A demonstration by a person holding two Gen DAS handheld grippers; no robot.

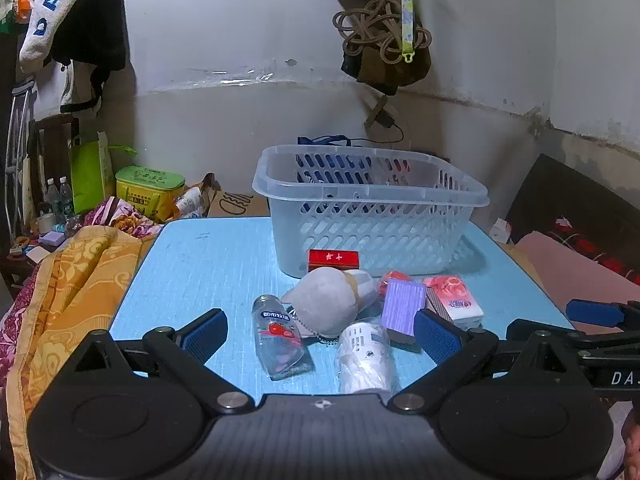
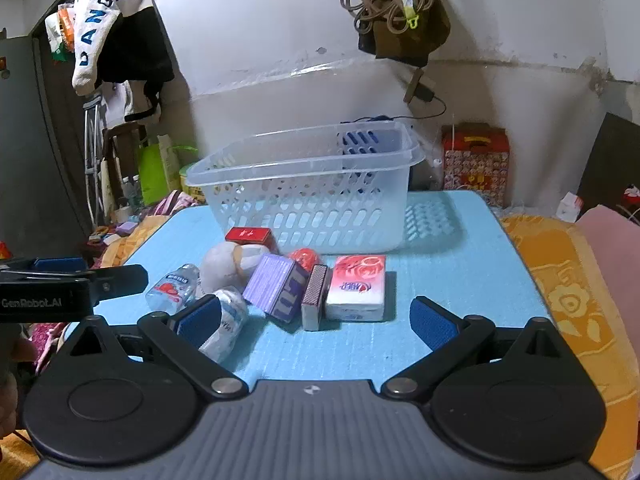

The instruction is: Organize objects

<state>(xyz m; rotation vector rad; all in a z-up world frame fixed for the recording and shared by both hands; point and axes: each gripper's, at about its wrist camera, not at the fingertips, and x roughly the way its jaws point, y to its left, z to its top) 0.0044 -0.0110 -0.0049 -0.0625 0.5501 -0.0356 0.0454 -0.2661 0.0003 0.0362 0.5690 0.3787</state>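
Observation:
A clear plastic basket [image 1: 372, 216] [image 2: 308, 200] stands at the back of the light blue table [image 1: 208, 264] [image 2: 448, 264]. In front of it lie a red box [image 1: 333, 258] [image 2: 249, 235], a grey plush toy [image 1: 324, 300] [image 2: 224, 268], a small clear bottle [image 1: 278, 336] [image 2: 172, 286], a white roll [image 1: 364, 356] [image 2: 226, 322], a purple box [image 1: 402, 306] [image 2: 276, 286], a matchbox [image 2: 314, 300] and a tissue pack [image 1: 456, 300] [image 2: 358, 286]. My left gripper [image 1: 320, 336] is open above the bottle and roll. My right gripper [image 2: 316, 320] is open, near the roll and matchbox.
An orange patterned cloth [image 1: 80, 280] [image 2: 568, 288] lies along the table's sides. A green tin [image 1: 150, 188] and a green bag [image 1: 90, 172] sit at the back left. A red patterned box [image 2: 476, 160] stands behind the table. Clothes and a bag [image 1: 384, 52] hang on the wall.

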